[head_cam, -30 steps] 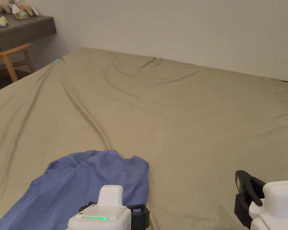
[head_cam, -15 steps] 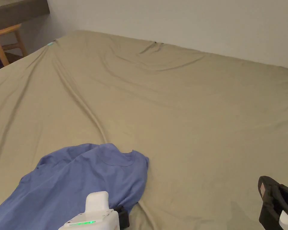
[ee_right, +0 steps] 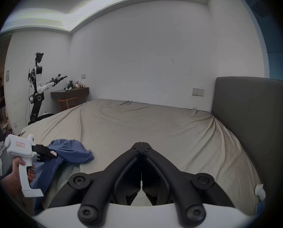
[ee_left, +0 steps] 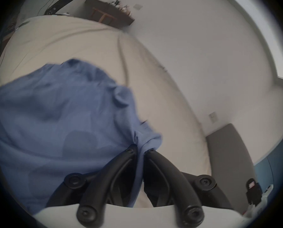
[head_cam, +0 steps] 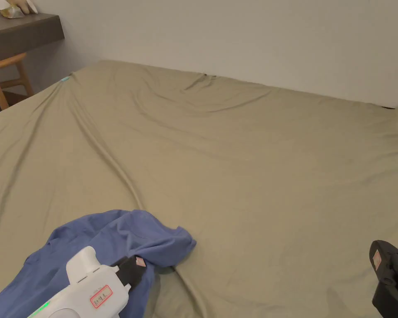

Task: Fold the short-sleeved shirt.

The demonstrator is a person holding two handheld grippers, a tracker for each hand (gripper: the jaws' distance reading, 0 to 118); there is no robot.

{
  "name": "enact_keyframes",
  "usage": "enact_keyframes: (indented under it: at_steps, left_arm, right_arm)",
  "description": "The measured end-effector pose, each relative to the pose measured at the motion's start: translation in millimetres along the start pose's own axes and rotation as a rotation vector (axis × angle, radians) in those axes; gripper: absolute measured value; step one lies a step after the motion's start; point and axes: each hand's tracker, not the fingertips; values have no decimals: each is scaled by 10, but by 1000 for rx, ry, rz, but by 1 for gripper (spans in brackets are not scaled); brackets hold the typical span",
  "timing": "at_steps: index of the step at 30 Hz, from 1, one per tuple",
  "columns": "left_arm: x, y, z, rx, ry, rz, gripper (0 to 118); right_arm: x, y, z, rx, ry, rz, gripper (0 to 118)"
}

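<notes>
A blue short-sleeved shirt [head_cam: 111,244] lies crumpled at the near left corner of the bed, spilling over its front edge. My left gripper [head_cam: 139,263] is shut on a fold of the shirt [ee_left: 71,116] near its right side, lifting that part slightly. In the left gripper view the cloth is pinched between both jaws at the left gripper [ee_left: 140,151]. From the right gripper view the left gripper [ee_right: 52,154] and the hand holding it are at the lower left, beside the shirt [ee_right: 71,151]. My right gripper [ee_right: 141,146] is shut on nothing, above the bed; its black jaws [head_cam: 391,273] are at the head view's lower right.
The bed [head_cam: 243,157] is covered by a wrinkled beige sheet with a long crease running from the far left toward the shirt. A grey headboard [ee_right: 252,124] stands at the right. A dark shelf and wooden chair [head_cam: 7,70] are at the far left; a robot stand [ee_right: 37,91] is beyond.
My left gripper has swung left and tilted, pulling the shirt's right edge up and inward so it bunches. The right gripper has dropped lower in the head view.
</notes>
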Motion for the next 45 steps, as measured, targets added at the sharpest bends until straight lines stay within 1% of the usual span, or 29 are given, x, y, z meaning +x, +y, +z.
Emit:
enact_keyframes:
  at_steps: [3,7,10,12,14,17,19,20,22,24,26,28,30,31,32,33,34,35,36,37,38,41,43,45]
  left_arm:
    - [491,124,169,58,-52,-125,7]
    - [1271,224,247,80,-242,-217,7]
    - [1974,73,220,75,-399,-320,7]
    - [2473,-165,196,28,-518,-379,7]
    - [2965,-556,151,-42,-624,-472,7]
    - [3491,-1333,57,-176,-726,-604,7]
    - [3645,-1922,-58,-294,-767,-661,7]
    - [3688,-2261,-141,-370,-776,-683,7]
    - [3648,-2932,-331,-532,-742,-732,7]
    - [3501,-3566,-522,-684,-658,-797,7]
    - [3239,-4061,-661,-826,-583,-821,7]
    - [3048,-4296,-680,-870,-529,-867,7]
    - [2945,-4262,-627,-864,-516,-887,8]
    - [2946,-4195,-626,-857,-518,-882,14]
    - [2953,-4106,-618,-832,-511,-876,14]
    - [2949,-3934,-592,-790,-514,-850,17]
    - [2970,-3746,-546,-738,-517,-826,29]
    - [2995,-3513,-477,-673,-524,-803,68]
    - [3009,-3284,-401,-614,-539,-787,115]
    - [3057,-2891,-148,-498,-576,-746,118]
    - [3069,-2669,-68,-410,-572,-726,118]
    - [2906,-1870,376,-141,-501,-707,118]
    - [2651,-1415,720,64,-401,-700,118]
    - [2385,-1109,1004,177,-308,-705,118]
  right_arm:
    - [142,37,154,36,-30,-26,2]
    - [374,95,440,92,-86,-46,2]
    - [597,127,701,134,-151,-72,2]
    - [784,132,912,156,-198,-86,2]
    - [954,130,1126,179,-255,-99,2]
    - [1202,78,1413,186,-329,-115,2]
    - [1331,36,1569,182,-364,-116,2]
    - [1399,-2,1646,174,-386,-118,2]
    - [1533,-85,1769,160,-416,-131,2]
    - [1642,-176,1873,146,-441,-147,2]
    - [1726,-259,1938,124,-467,-162,2]
    - [1785,-329,1985,109,-478,-177,2]
    - [1818,-372,1988,97,-484,-193,2]
    - [1821,-384,1970,92,-483,-197,2]
    - [1814,-396,1957,89,-483,-199,2]
    - [1789,-402,1942,87,-481,-198,2]
    - [1778,-399,1925,89,-478,-195,2]
    - [1754,-391,1918,99,-473,-192,2]
    - [1724,-375,1920,112,-465,-191,2]
    - [1687,-345,1920,127,-450,-189,2]
    - [1673,-325,1909,136,-442,-188,2]
    - [1586,-247,1864,164,-422,-175,2]
    - [1529,-206,1824,183,-397,-172,2]
    - [1444,-192,1807,190,-372,-169,2]
